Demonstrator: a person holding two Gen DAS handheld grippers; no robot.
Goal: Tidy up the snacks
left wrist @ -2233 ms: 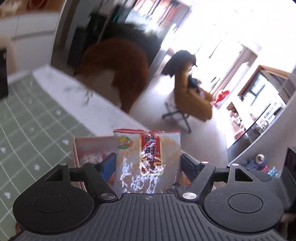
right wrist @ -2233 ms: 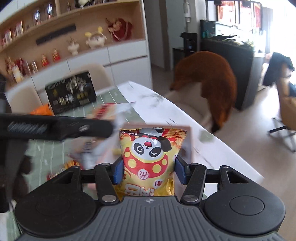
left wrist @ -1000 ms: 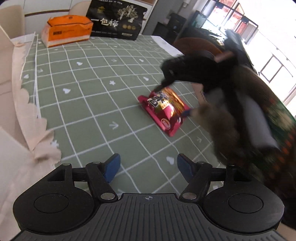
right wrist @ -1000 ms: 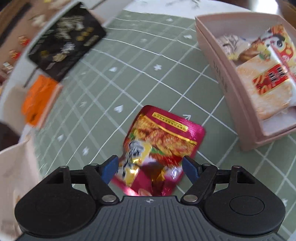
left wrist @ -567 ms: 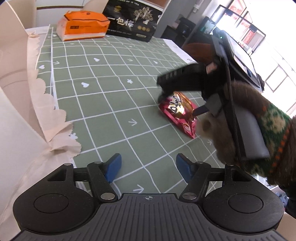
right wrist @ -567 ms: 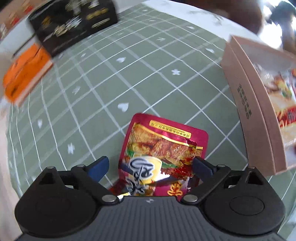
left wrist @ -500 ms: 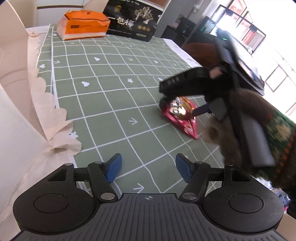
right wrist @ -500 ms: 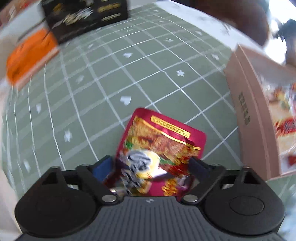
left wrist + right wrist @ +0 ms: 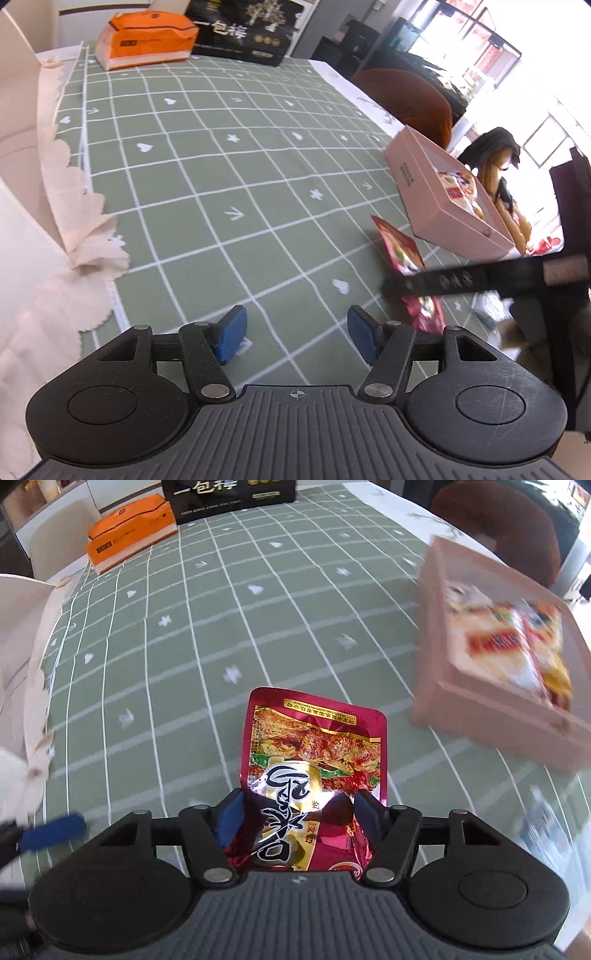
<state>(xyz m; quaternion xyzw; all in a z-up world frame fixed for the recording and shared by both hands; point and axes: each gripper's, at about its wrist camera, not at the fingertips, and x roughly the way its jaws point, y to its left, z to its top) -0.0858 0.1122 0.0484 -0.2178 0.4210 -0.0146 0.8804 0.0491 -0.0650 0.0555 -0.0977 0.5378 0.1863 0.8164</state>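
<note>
While its foil crumples, right gripper (image 9: 299, 821) pinches glossy red pouch (image 9: 314, 753) — rectangular.

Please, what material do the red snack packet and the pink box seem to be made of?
The red snack packet looks like glossy metallised plastic foil: it shines and crumples between the right gripper fingers. The pink box seems matte cardboard, with flat stiff walls and printed lettering, though plastic is possible.

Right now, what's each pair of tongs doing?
Right tongs shut on red snack pouch. Left tongs open, holding nothing. Pink box nearby, path unobstructed.
</note>
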